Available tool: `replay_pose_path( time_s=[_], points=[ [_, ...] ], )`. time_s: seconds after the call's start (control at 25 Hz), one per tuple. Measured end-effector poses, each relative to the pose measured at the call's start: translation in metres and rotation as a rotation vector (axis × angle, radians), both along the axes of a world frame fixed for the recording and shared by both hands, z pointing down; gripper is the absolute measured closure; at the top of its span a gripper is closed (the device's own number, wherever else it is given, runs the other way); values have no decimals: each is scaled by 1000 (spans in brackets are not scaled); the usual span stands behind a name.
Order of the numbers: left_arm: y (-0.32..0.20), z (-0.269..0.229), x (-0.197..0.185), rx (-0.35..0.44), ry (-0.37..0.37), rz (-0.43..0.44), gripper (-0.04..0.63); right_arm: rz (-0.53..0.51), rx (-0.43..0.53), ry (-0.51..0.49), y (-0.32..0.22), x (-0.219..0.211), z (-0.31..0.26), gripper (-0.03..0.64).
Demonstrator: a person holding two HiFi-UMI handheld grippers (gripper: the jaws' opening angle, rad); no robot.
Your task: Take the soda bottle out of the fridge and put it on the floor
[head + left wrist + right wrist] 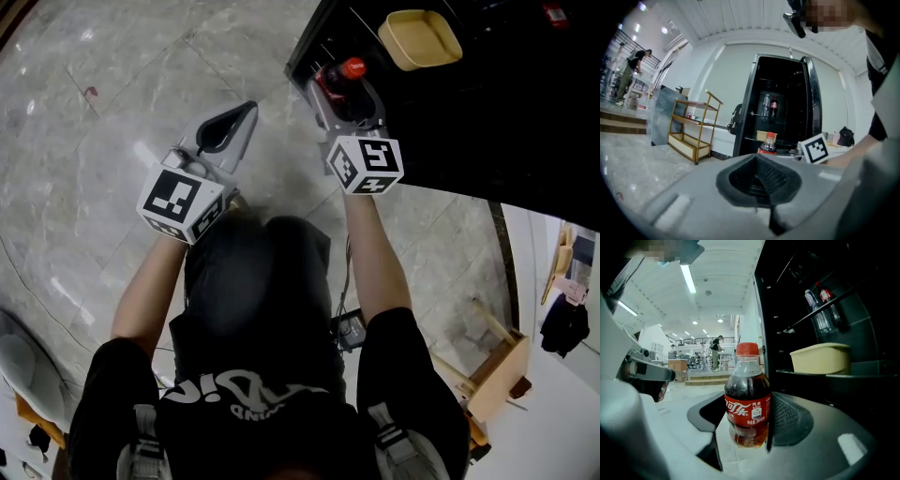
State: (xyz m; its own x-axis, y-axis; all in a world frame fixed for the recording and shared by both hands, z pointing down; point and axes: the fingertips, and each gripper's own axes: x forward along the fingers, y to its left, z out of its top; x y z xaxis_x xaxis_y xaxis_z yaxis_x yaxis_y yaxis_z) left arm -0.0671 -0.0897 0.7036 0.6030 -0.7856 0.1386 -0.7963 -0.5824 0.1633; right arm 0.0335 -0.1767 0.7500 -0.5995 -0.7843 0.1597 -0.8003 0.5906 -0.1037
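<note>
- The right gripper [345,92] clamped the upright soda bottle [746,399] just outside the fridge [487,112], above the floor [112,94].
- The left gripper [758,173] was closed and empty.
- The bottle was best lowered level until its base sat flat, then released.

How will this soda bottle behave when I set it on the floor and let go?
The soda bottle looks nearly full of dark liquid, so probably heavy for its size and fairly stiff. Tall and narrow, it may tip on the glossy floor if released tilted.
</note>
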Motion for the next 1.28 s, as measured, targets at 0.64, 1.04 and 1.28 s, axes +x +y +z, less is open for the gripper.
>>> replay_pose_path(
  time_s=[0.64, 1.04, 1.28],
  points=[
    [14, 72, 9, 6, 28, 51, 594, -14, -68, -2, 11, 7, 154, 328],
    [20, 116, 5, -14, 24, 79, 594, -53, -140, 43, 27, 0, 255, 328],
    [17, 156, 6, -38, -6, 74, 594, -34, -194, 27, 27, 5, 310, 327]
  ],
)
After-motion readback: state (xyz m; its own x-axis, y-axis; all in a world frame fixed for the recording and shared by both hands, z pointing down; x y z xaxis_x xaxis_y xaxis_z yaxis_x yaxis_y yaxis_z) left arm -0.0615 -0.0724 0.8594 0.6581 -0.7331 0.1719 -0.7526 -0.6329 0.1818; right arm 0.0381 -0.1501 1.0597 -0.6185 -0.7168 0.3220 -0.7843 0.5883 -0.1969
